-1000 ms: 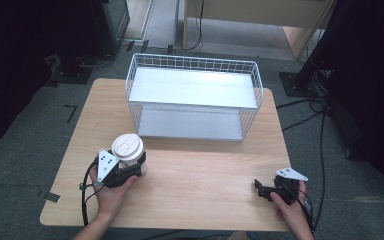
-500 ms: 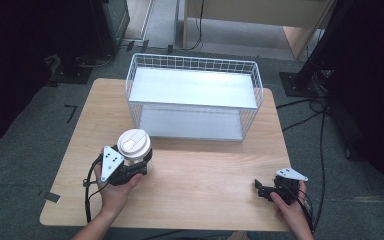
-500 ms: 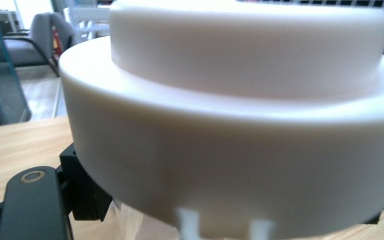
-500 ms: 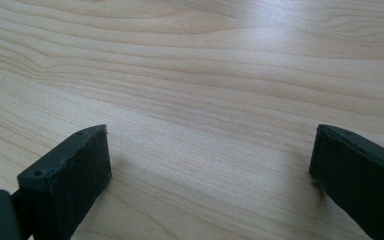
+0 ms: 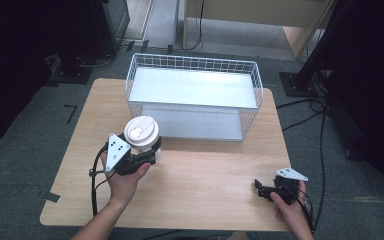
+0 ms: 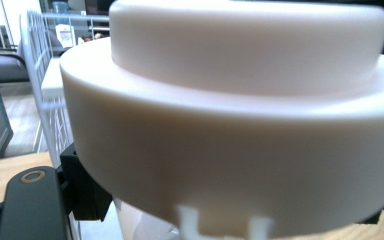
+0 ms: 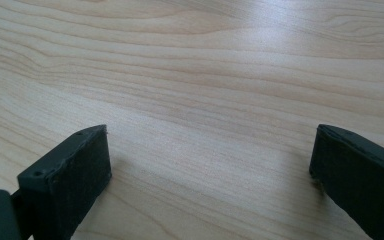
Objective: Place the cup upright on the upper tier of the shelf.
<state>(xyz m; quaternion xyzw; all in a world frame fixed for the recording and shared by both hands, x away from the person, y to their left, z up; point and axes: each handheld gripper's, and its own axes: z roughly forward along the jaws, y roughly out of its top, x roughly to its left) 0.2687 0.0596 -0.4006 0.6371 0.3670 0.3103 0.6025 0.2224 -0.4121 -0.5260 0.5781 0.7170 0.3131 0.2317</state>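
We see the left tool (image 5: 147, 152) clamped on a clear cup with a white lid (image 5: 141, 132), its jaws drawn in tight against the cup's body just below the lid. The cup stands upright in the grip, lifted off the counter (image 5: 205, 165), just in front of the left front corner of the white wire basket (image 5: 195, 100). In the left gripper view the lid (image 6: 240, 120) looms close, with the basket's wire wall (image 6: 45, 100) beyond it to the left. We find the right tool (image 5: 262, 190) well away from the basket, near the counter's front right corner, resting low over the wood. Its jaws stand wide apart with bare counter (image 7: 205, 100) between them.
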